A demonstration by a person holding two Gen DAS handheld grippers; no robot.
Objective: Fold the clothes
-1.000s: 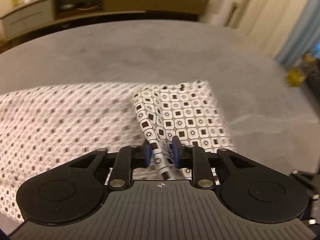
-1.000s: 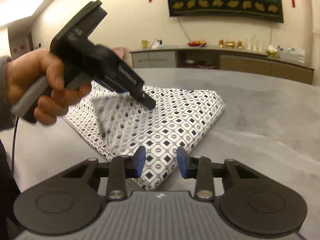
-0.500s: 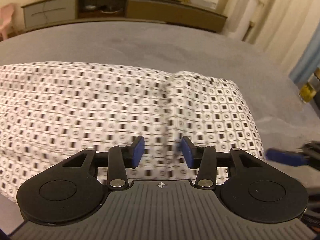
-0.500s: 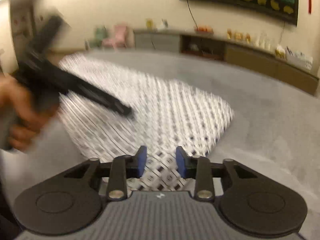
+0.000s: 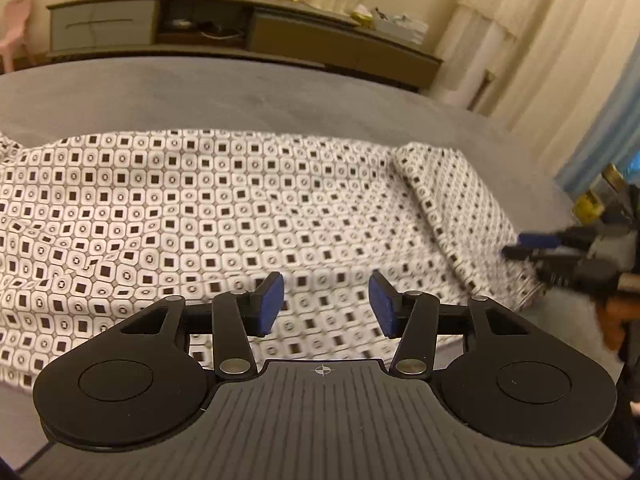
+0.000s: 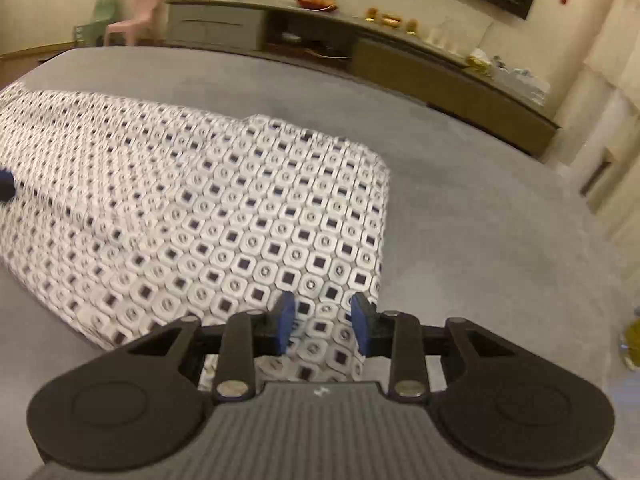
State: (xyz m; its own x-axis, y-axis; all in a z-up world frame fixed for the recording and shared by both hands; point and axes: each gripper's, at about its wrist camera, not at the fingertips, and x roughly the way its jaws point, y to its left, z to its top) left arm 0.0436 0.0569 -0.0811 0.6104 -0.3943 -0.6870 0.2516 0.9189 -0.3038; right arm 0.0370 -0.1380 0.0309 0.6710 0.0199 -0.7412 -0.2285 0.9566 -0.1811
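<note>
A white garment with a black square print [image 5: 224, 216] lies spread on the grey surface, its right end folded over as a narrow flap [image 5: 452, 200]. My left gripper [image 5: 326, 304] is open and empty just above the garment's near edge. My right gripper [image 6: 322, 322] is open over the garment's [image 6: 240, 224] near right corner, holding nothing. The right gripper also shows blurred at the right edge of the left wrist view [image 5: 560, 248], beside the flap.
The grey surface [image 6: 480, 220] stretches far and right of the garment. A long low sideboard [image 5: 240, 32] with small items stands along the back wall. Curtains [image 5: 560, 60] hang at the right. Small pink and green chairs [image 6: 128, 16] stand at the far left.
My left gripper let go of the folded garment end and opened wide, then pulled back. The flap now lies flat. My right gripper shifted toward the garment's right corner.
</note>
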